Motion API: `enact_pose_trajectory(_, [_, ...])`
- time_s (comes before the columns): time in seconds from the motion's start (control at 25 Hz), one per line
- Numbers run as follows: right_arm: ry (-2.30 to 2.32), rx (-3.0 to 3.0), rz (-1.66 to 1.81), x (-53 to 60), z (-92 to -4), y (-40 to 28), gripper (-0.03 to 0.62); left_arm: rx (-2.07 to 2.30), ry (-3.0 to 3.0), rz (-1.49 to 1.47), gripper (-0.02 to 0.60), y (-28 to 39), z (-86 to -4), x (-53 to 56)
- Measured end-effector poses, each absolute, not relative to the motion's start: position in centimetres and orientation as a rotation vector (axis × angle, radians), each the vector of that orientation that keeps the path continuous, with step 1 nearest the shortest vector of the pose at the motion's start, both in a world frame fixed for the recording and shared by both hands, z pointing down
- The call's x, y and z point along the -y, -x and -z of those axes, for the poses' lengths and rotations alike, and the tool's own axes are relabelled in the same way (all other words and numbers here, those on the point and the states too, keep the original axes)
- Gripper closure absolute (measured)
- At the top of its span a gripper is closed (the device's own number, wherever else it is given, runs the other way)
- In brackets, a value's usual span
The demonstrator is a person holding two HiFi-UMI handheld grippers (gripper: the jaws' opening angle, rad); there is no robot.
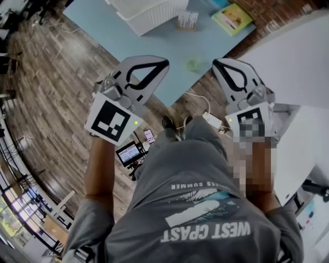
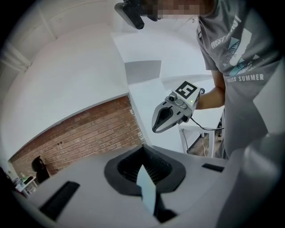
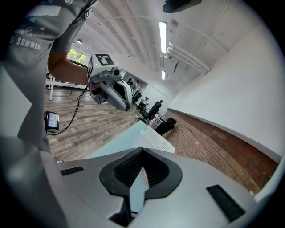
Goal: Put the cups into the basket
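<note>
A small translucent green cup (image 1: 193, 64) stands on the light blue table (image 1: 123, 31) near its front edge. The white slatted basket (image 1: 149, 13) sits at the table's far side, and it also shows in the right gripper view as the basket (image 3: 156, 140). My left gripper (image 1: 164, 63) and right gripper (image 1: 216, 63) hang in the air short of the table, one on each side of the cup and apart from it. Both are shut with nothing between the jaws, as the left gripper (image 2: 143, 148) and right gripper (image 3: 142, 149) show in their own views.
A small clear object (image 1: 187, 20) and a yellow-green book (image 1: 232, 18) lie on the table beyond the cup. On the wood floor below are a small monitor (image 1: 129, 152), a phone (image 1: 149, 135) and a power strip (image 1: 212, 120) with cable. A white wall (image 1: 293, 56) rises at right.
</note>
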State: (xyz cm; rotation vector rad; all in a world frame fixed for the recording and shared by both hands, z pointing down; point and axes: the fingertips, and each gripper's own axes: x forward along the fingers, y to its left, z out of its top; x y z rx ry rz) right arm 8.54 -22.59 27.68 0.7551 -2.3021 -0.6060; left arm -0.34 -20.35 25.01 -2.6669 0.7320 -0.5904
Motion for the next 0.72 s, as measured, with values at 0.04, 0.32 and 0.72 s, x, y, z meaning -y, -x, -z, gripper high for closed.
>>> enact_pose_trajectory(0.04, [-0.753,2.297,0.596,23.0,-28.0,-8.5,0.58,-0.721,2.673,0.592,0.584,0.3,-25.2,20.7])
enact_pose_trajectory(0.32, [-0.709,2.297,0.525,26.1,-30.5,-8.0,0.58,-0.736,2.723,0.592,0.584,0.5,-26.6,24.3])
enact_pose_trajectory(0.72, [-0.552,2.339,0.448,31.7,-34.4,-8.5,0.579,-0.804,2.714,0.669,0.584,-1.0,-27.7,29.7])
